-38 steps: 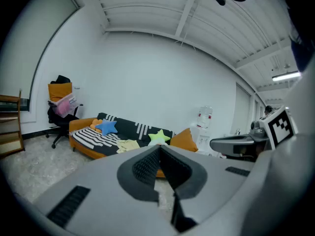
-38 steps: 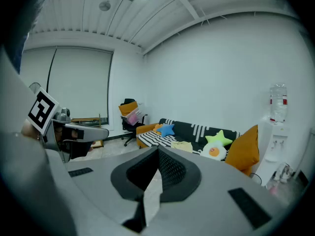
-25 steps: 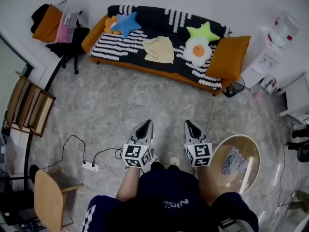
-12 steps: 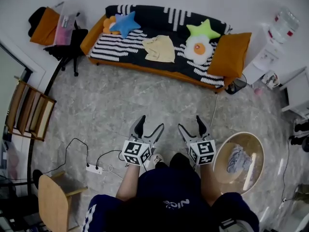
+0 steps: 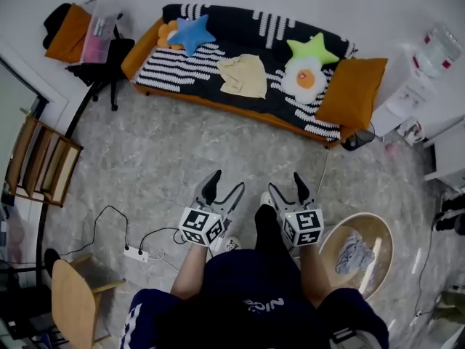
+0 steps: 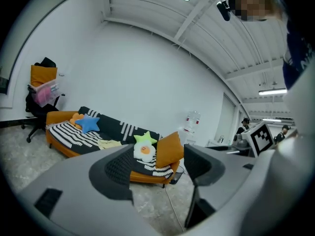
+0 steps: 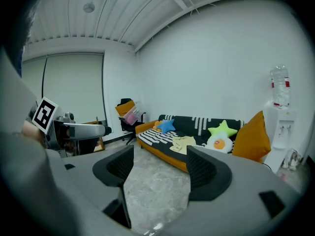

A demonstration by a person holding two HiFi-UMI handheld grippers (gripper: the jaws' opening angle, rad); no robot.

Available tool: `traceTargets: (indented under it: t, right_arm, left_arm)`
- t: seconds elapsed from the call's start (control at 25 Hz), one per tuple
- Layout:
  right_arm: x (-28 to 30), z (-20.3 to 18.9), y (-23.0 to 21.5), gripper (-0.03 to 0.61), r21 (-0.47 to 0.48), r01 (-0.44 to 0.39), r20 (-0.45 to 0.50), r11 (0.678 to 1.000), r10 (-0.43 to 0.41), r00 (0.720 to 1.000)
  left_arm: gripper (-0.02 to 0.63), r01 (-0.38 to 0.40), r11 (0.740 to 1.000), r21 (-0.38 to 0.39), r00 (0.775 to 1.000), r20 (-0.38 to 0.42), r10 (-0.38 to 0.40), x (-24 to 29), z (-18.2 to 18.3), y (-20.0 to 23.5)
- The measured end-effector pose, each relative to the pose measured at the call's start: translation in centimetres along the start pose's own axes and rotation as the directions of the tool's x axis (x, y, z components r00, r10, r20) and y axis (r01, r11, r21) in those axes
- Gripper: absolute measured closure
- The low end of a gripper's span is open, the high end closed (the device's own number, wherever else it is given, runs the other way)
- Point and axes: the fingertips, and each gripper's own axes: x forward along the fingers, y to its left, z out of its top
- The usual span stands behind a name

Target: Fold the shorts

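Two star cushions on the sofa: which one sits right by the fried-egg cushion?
The green star cushion, directly beside the fried-egg cushion; the blue star cushion lies at the other end of the sofa.

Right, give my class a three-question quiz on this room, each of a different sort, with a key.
1. Multiple choice: what lies on the sofa between the blue star cushion and the fried-egg cushion? A laptop; B yellow shorts; C book.
2. True or false: the round basket is empty.
3. What colour is the star cushion next to the fried-egg cushion?
Key: 1 B. 2 false, grey cloth lies in it. 3 green.
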Motion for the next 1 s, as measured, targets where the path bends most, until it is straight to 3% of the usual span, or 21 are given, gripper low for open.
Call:
traceTargets:
  t: [0.28,0.6,1.0]
  right_arm:
    - [8.3,3.4,-5.6,0.267,-0.024,-0.097,-0.011,0.995,0.097,0.995]
    - [15.7,7.3,-12.0,0.279,-0.074,-0.19,-0.028,0.979,0.188,0.982]
    - [19.6,8.5,-18.5,0.305,-0.079,-0.243,-0.044,0.967,0.24,0.97]
  left_arm:
    - [0.379,-0.078,0.996,0.045,0.997,0.0,0.078,8.0,2.4,3.4]
    - [0.387,-0.167,0.985,0.049,0.986,0.023,0.166,17.0,5.2,5.9]
    - [0.389,-0.188,0.982,0.023,0.982,0.017,0.188,24.7,5.7,6.2]
